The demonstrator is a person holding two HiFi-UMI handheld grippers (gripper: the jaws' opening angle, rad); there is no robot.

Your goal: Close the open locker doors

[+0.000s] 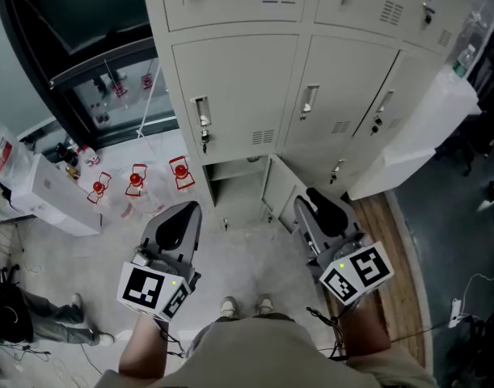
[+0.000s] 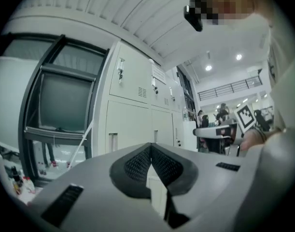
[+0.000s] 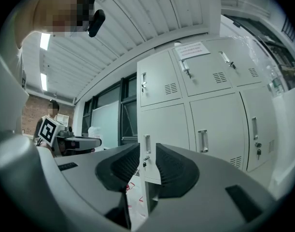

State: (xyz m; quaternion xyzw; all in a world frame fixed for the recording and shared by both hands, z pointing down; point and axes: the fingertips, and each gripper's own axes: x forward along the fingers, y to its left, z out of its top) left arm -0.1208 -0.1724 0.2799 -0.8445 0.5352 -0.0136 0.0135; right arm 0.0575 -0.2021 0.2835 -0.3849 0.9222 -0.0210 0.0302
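Note:
A bank of cream lockers (image 1: 238,87) stands in front of me. In the bottom row one compartment (image 1: 234,194) is open, and its door (image 1: 280,191) swings out toward me on the right side. My left gripper (image 1: 184,210) hovers over the floor just left of that opening; its pads meet at the tip with nothing in them (image 2: 150,149). My right gripper (image 1: 315,199) is close beside the open door's outer edge. A narrow gap shows between its pads, and nothing is in it (image 3: 147,151). Closed locker doors (image 3: 212,124) fill the right gripper view.
Three clear items with red marks (image 1: 136,180) lie on the floor left of the lockers, by a white box (image 1: 52,196). A white covered bulk (image 1: 424,132) leans at the right. My shoes (image 1: 247,304) are below; another person's legs (image 1: 57,318) are at the lower left.

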